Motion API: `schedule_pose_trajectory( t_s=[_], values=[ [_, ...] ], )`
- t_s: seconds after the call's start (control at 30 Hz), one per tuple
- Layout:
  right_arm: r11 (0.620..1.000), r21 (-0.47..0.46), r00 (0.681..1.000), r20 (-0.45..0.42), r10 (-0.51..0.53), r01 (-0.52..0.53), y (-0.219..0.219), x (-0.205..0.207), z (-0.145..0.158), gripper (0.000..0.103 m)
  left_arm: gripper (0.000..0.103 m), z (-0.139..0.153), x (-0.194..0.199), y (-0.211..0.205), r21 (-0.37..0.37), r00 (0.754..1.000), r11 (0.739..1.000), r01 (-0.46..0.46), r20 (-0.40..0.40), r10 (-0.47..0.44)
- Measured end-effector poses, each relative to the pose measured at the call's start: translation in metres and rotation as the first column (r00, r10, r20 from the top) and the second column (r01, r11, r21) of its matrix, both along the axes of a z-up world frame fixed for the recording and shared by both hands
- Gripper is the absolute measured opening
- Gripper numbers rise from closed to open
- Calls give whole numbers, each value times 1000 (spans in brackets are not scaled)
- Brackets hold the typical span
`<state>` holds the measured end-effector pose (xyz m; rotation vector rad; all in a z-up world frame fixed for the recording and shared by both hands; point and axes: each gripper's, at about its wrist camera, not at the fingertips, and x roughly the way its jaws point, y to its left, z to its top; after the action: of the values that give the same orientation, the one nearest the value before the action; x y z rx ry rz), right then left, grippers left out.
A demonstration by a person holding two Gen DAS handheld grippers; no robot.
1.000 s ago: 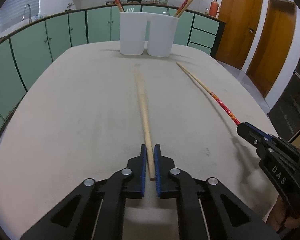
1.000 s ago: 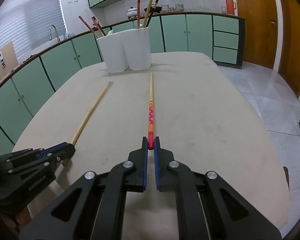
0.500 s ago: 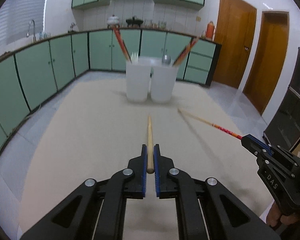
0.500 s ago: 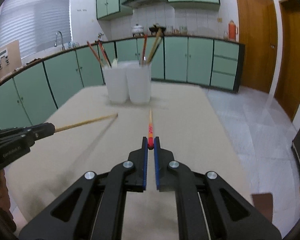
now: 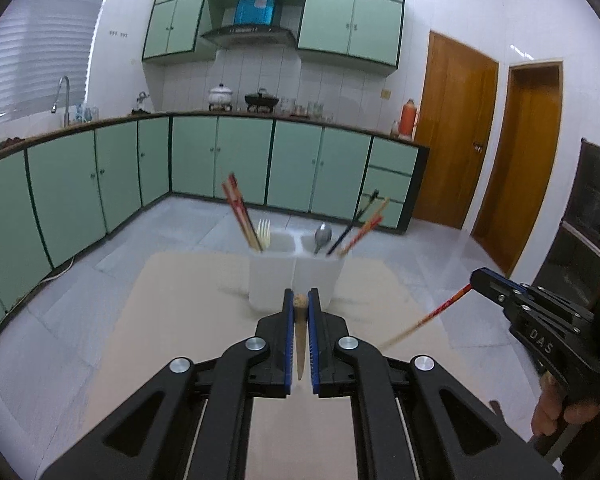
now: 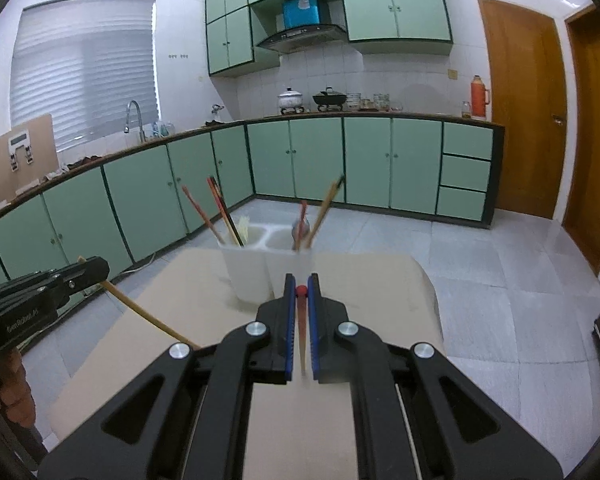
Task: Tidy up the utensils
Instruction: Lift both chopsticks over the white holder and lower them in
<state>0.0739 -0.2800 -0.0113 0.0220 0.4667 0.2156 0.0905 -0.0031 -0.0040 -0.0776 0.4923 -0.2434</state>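
Both held above the beige desk [image 5: 188, 344], each pinching one chopstick near its butt end. Left hand-held gripper [image 5: 300, 312]: blue pads pressed onto a plain wooden chopstick [image 5: 299, 344], tip hanging down between the jaws; from the right wrist view the same stick [image 6: 148, 316] slants down toward the desk. Right hand-held gripper [image 6: 301, 300]: clamped on a red-patterned chopstick [image 6: 302, 332], red butt end showing between the pads; in the left wrist view it [image 5: 428, 318] angles down-left from the jaws, pale tip blurred. Readable text: "DAS" on the right gripper's body in the left view, "GenRobot.AI" on the left gripper's body in the right view. Two white holders side by side at the far end of the desk: left holder [image 5: 270, 280] has red chopsticks and a pale fork [image 5: 264, 232]; right holder [image 5: 320, 280] has a grey spoon [image 5: 323, 237] plus dark, red and wooden sticks. A blue box [image 6: 305, 11] sits above the range hood, its print too small to read. Orange thermos [image 6: 479, 96] on the kitchen counter by the door.
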Motion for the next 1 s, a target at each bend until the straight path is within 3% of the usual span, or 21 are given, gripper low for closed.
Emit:
schedule_pose_trajectory(
  t_s=[0.37, 0.67, 0.83, 1.0],
  values=[
    [995, 4, 994, 36, 99, -99, 9, 34, 66, 5, 6, 45, 17, 4, -9, 996, 999, 40, 85, -39],
    [994, -22, 981, 161, 109, -107, 19, 83, 133, 5, 6, 94, 49, 11, -9, 977, 1000, 20, 214, -18],
    [996, -31, 977, 190, 92, -88, 25, 123, 146, 5, 6, 103, 88, 9, -9, 974, 1000, 12, 225, -10],
    [996, -52, 980, 182, 79, -71, 33, 159, 130, 5, 6, 90, 126, 8, -6, 985, 1000, 14, 174, -13]
  ],
)
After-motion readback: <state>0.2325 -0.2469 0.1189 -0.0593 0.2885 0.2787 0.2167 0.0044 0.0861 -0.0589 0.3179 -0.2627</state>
